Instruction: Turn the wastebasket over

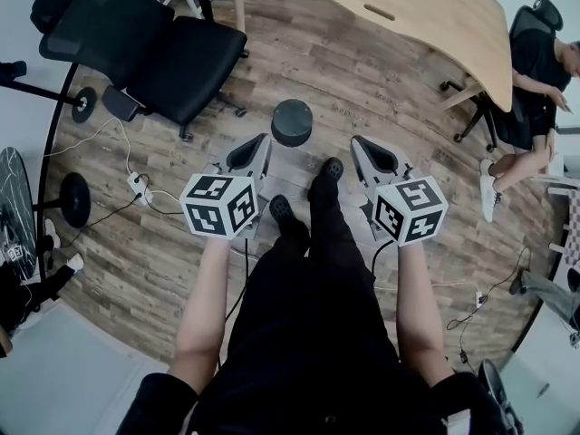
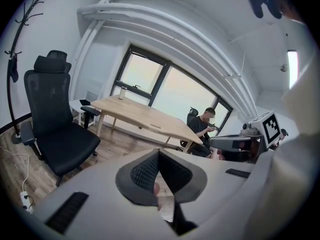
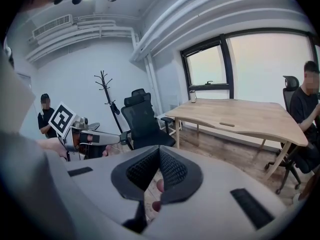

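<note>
The wastebasket [image 1: 292,121] is a dark round bin standing on the wooden floor, seen from above in the head view, just ahead of the person's shoes. My left gripper [image 1: 257,143] hangs to its lower left and my right gripper [image 1: 363,145] to its lower right; neither touches it. Both are shut with nothing between the pads. In the left gripper view the black ribbed pads [image 2: 148,172] meet in front of the camera, and they hide the bin. The right gripper view shows the same closed pads [image 3: 173,172], with the bin out of sight.
A black office chair [image 1: 154,48] stands at the upper left and a wooden desk [image 1: 408,7] behind the bin. A person [image 1: 536,71] sits at the desk's right end. A power strip with cables [image 1: 138,185] lies on the floor at left.
</note>
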Action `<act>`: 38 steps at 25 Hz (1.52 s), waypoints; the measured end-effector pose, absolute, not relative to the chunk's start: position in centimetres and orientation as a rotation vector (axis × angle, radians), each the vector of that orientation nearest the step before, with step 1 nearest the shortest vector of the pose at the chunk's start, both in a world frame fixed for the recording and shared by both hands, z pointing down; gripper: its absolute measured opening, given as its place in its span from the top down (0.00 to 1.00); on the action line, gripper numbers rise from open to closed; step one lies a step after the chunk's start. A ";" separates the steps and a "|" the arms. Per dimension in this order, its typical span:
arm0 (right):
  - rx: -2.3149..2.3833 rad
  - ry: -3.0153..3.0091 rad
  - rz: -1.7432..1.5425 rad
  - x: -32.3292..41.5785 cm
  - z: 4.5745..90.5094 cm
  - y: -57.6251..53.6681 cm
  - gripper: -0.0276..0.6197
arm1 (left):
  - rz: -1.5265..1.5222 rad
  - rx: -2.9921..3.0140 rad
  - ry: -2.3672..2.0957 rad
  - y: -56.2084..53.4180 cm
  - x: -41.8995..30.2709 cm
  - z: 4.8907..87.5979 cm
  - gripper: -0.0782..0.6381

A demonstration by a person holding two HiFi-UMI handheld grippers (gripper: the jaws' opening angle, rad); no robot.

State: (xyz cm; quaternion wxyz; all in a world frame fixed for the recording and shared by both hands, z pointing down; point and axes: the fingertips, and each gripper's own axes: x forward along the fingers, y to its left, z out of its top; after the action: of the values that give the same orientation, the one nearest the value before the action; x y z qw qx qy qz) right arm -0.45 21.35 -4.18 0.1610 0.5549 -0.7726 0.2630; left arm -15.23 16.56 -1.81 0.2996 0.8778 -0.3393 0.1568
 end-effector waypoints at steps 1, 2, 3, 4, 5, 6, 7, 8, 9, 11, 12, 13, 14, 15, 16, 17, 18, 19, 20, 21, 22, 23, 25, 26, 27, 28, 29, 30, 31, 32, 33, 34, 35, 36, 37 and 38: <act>1.586 -2.208 0.751 -0.3 -4.1 21.2 0.91 | 0.420 2.331 -0.901 16.6 -15.1 -1.7 0.87; 1.586 -2.210 0.753 -0.2 -4.0 21.0 0.91 | 0.424 2.331 -0.903 16.5 -15.0 -1.7 0.87; 1.586 -2.211 0.758 -0.1 -3.8 20.8 0.91 | 0.428 2.332 -0.905 16.4 -14.9 -1.6 0.87; 1.585 -2.212 0.766 -0.1 -3.6 20.6 0.91 | 0.432 2.333 -0.905 16.2 -14.9 -1.6 0.87; 1.585 -2.211 0.773 0.0 -3.4 20.3 0.91 | 0.435 2.338 -0.902 16.0 -14.8 -1.5 0.87; 1.585 -2.208 0.779 0.1 -3.0 20.0 0.91 | 0.439 2.347 -0.898 15.8 -14.7 -1.5 0.87; 1.585 -2.201 0.783 0.2 -2.7 19.7 0.91 | 0.445 2.356 -0.894 15.6 -14.5 -1.4 0.87; 1.584 -2.193 0.785 0.3 -2.4 19.5 0.91 | 0.454 2.363 -0.893 15.5 -14.4 -1.3 0.87; 1.579 -2.187 0.789 0.4 -2.1 19.2 0.91 | 0.464 2.365 -0.894 15.3 -14.2 -1.1 0.87; 1.557 -2.186 0.800 0.5 -1.5 18.7 0.91 | 0.481 2.353 -0.897 14.9 -14.0 -0.5 0.87; 1.538 -2.191 0.806 0.5 -1.2 18.4 0.91 | 0.488 2.345 -0.901 14.7 -13.9 -0.3 0.87; 1.516 -2.197 0.809 0.5 -1.0 18.1 0.91 | 0.496 2.340 -0.908 14.4 -13.8 -0.1 0.87; 1.492 -2.202 0.810 0.6 -0.7 17.8 0.91 | 0.509 2.341 -0.920 14.1 -13.6 0.1 0.87; 1.469 -2.207 0.812 0.6 -0.5 17.4 0.91 | 0.528 2.346 -0.933 13.7 -13.4 0.3 0.87; 1.448 -2.211 0.814 0.8 -0.3 17.0 0.91 | 0.547 2.351 -0.944 13.2 -13.2 0.5 0.87; 1.428 -2.215 0.818 0.9 -0.1 16.5 0.91 | 0.561 2.351 -0.950 12.8 -13.0 0.8 0.87; 1.407 -2.220 0.821 1.0 0.1 15.9 0.91 | 0.568 2.345 -0.949 12.4 -12.8 1.0 0.87; 1.384 -2.224 0.825 1.2 0.4 15.4 0.91 | 0.569 2.334 -0.946 12.1 -12.5 1.2 0.87; 1.359 -2.225 0.829 1.4 0.7 14.8 0.91 | 0.569 2.319 -0.944 11.8 -12.2 1.4 0.87; 1.332 -2.225 0.832 1.6 1.0 14.3 0.91 | 0.570 2.302 -0.946 11.5 -12.0 1.7 0.87; 1.306 -2.224 0.836 1.8 1.4 13.7 0.90 | 0.576 2.285 -0.950 11.2 -11.9 2.1 0.87; 1.280 -2.223 0.839 2.0 1.8 13.1 0.90 | 0.583 2.268 -0.955 10.9 -11.8 2.5 0.87; 1.223 -2.227 0.843 2.5 2.6 12.0 0.90 | 0.602 2.236 -0.969 10.3 -11.4 3.4 0.87; 1.194 -2.231 0.839 2.8 3.0 11.4 0.90 | 0.611 2.221 -0.977 9.9 -11.1 3.9 0.87; 1.163 -2.237 0.833 3.0 3.4 10.8 0.90 | 0.622 2.207 -0.986 9.5 -10.9 4.4 0.87; 1.132 -2.243 0.826 3.2 3.8 10.2 0.90 | 0.633 2.194 -0.995 9.1 -10.6 4.9 0.87; 1.100 -2.249 0.821 3.4 4.3 9.8 0.90 | 0.643 2.182 -1.003 8.7 -10.4 5.3 0.87; 1.070 -2.253 0.819 3.5 4.8 9.4 0.90 | 0.652 2.171 -1.011 8.4 -10.2 5.7 0.87; 1.043 -2.255 0.819 3.7 5.3 9.0 0.90 | 0.657 2.159 -1.021 8.1 -10.1 6.1 0.87; 1.017 -2.255 0.820 3.8 5.9 8.7 0.90 | 0.658 2.147 -1.033 7.8 -9.9 6.3 0.87; 0.992 -2.255 0.822 3.9 6.5 8.4 0.90 | 0.659 2.135 -1.046 7.6 -9.8 6.6 0.87; 0.967 -2.254 0.827 4.0 7.0 8.1 0.90 | 0.662 2.123 -1.057 7.4 -9.6 6.9 0.87; 0.943 -2.251 0.836 4.0 7.6 7.9 0.90 | 0.667 2.114 -1.068 7.2 -9.4 7.2 0.87; 0.920 -2.247 0.846 4.0 8.2 7.8 0.90 | 0.674 2.105 -1.077 7.2 -9.3 7.5 0.87; 0.899 -2.243 0.855 4.0 8.7 7.7 0.90 | 0.679 2.096 -1.085 7.2 -9.1 7.8 0.86; 0.882 -2.237 0.864 4.0 9.1 7.7 0.90 | 0.680 2.086 -1.089 7.3 -9.0 8.1 0.86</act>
State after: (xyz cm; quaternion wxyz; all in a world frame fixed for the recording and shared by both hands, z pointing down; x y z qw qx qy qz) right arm 3.97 7.68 9.11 0.2889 0.3305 -0.8382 0.3238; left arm -9.03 7.30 8.10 0.3393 0.8011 -0.4182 0.2612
